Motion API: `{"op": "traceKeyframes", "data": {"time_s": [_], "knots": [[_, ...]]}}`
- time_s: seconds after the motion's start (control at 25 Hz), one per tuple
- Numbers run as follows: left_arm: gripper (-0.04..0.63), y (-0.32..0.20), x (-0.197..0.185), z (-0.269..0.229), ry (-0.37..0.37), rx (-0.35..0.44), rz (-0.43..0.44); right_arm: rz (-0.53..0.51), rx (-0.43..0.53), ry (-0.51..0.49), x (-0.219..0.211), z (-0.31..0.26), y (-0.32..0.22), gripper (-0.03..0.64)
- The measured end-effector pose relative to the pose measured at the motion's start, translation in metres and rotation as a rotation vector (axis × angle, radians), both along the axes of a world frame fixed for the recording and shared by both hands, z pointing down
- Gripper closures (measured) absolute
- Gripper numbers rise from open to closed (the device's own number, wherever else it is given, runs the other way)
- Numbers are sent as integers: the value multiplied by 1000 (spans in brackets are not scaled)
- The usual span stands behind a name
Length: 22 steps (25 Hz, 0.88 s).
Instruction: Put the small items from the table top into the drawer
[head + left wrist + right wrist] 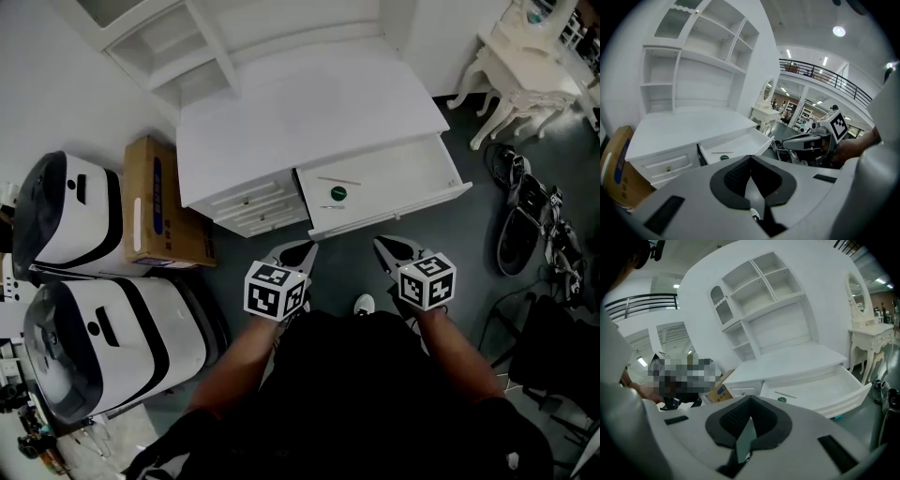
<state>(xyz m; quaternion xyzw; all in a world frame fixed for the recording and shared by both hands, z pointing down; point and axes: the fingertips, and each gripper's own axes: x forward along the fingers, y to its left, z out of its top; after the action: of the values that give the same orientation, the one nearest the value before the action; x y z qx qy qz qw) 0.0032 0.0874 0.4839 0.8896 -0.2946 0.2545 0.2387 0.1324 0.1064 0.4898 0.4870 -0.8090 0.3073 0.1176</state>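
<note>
Two small items, a green round piece (pixel 338 194) and a thin stick (pixel 338 180), lie in the open drawer (pixel 412 173) at 12 o'clock from the grippers; the table (pixel 309 112) top looks bare. The left gripper (pixel 298 254) and right gripper (pixel 391 250) hover empty, jaws pressed together. Closing, I judge, wants an even push on the front. The drawer's rear is hidden; the stick is too thin to identify.

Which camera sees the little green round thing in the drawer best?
The head view: it looks down into the open drawer, showing the whole green round thing. Each gripper view catches it small, edge-on, just past its jaws.
</note>
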Motion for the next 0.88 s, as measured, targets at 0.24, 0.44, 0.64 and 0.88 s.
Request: {"op": "traceKeyframes", "data": {"time_s": [0.24,0.44,0.64,0.88], "knots": [[592,-7,-9,-2,7,-6,59,27,-9,14,-18,3,-3,592],[592,-11,-25,1,9,-19,77,37,-33,33,-30,10,-4,592],[592,-13,-33,6,8,-39,82,41,-58,42,-35,17,-3,592],[591,-16,-40,6,6,-40,92,43,-70,39,-43,20,-5,592]]}}
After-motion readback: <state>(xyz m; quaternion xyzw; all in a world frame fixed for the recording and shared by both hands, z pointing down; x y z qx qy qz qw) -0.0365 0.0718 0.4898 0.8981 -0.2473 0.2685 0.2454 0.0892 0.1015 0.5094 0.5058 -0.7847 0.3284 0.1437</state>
